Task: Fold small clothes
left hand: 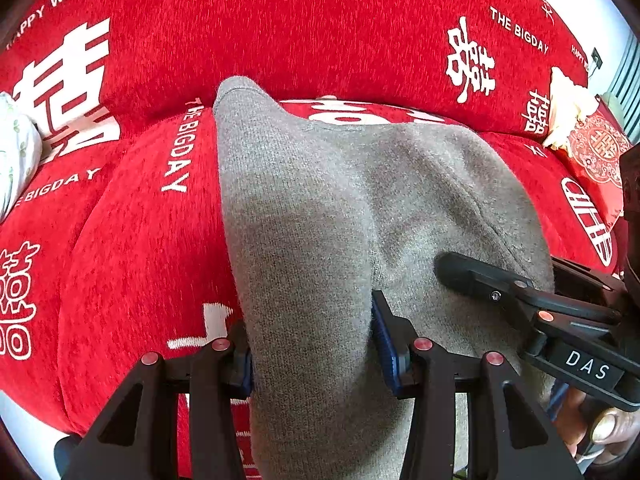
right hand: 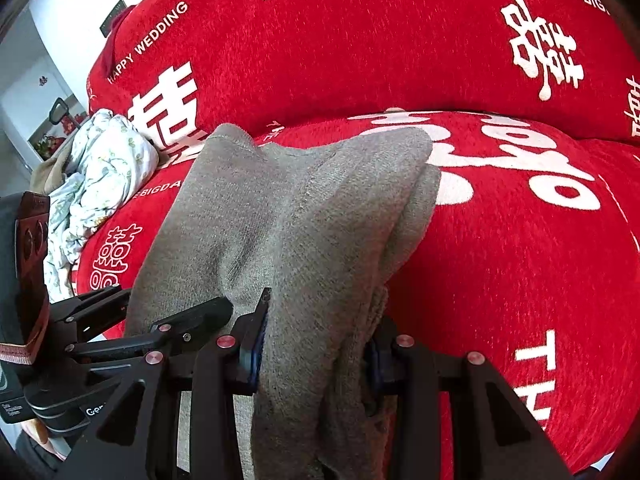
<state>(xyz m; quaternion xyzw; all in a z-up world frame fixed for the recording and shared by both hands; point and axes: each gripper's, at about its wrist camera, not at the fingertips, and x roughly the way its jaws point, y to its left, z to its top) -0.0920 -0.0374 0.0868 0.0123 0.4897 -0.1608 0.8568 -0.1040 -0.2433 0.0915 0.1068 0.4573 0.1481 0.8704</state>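
two hand-held grippers pinch a grey knit garment (left hand: 320,208) over a red sofa cover (left hand: 320,32) printed with white characters and the words "the bigday". the left gripper (left hand: 312,340) points steeply down toward the seat cushion, its blue-padded jaws pressed onto a thick bunched fold of the garment that fills the gap between them. the right gripper (right hand: 316,344) tilts down at a similar slant just beside it, its jaws likewise clamped on a bunched, layered edge of the same garment. in the left wrist view the right gripper reaches in from the right edge, one black finger (left hand: 472,276) lying against the knit, with the fingers of a hand (left hand: 600,424) on its handle at the lower right. the garment drapes from the two grips away over the seat cushion, its far corners resting on the red cover near the backrest. a white floral cloth (right hand: 100,168) lies crumpled at the sofa's left end, and a red patterned cushion (left hand: 596,156) sits at the right.
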